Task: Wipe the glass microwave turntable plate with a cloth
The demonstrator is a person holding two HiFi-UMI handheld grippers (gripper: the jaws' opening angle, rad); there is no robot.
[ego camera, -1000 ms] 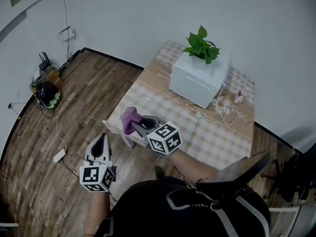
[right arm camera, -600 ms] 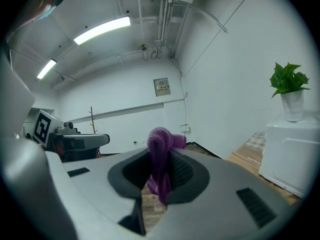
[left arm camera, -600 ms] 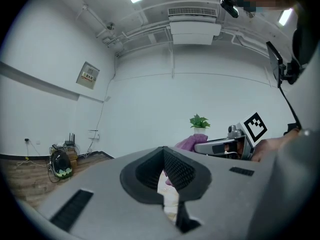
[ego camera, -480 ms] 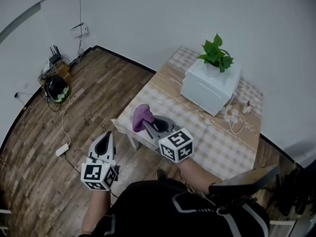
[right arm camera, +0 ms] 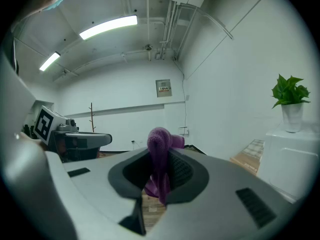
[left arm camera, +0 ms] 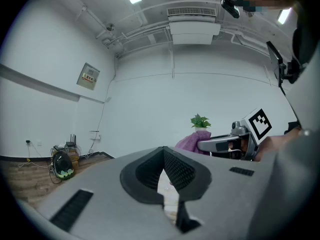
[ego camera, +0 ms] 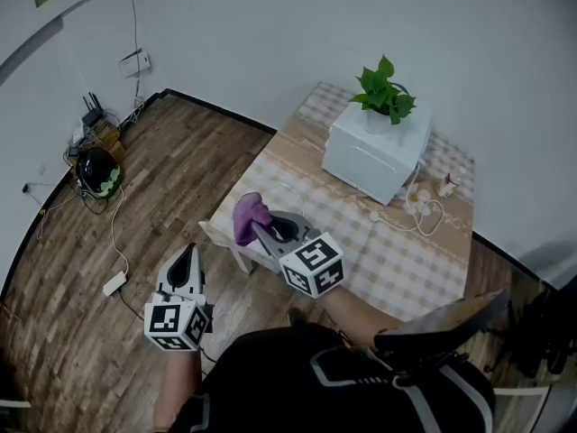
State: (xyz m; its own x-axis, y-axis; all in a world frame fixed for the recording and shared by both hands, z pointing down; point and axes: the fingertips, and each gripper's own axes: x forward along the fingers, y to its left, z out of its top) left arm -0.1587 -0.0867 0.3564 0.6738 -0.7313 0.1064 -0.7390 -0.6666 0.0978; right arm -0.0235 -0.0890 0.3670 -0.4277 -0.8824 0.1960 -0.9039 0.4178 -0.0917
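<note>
Right gripper view: right gripper (right arm camera: 159, 178) clamps purple cloth (right arm camera: 160, 145) by a narrow fold; hard wiping could pull it free. Left gripper (left arm camera: 166, 180) closed, empty.

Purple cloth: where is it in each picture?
Head view: purple cloth left of centre, held by the right tongs.
Left gripper view: right of centre, just below the potted plant.
Right gripper view: dead centre, pinched between the tongs.
Shared landmark: the potted plant, in all three views.
</note>
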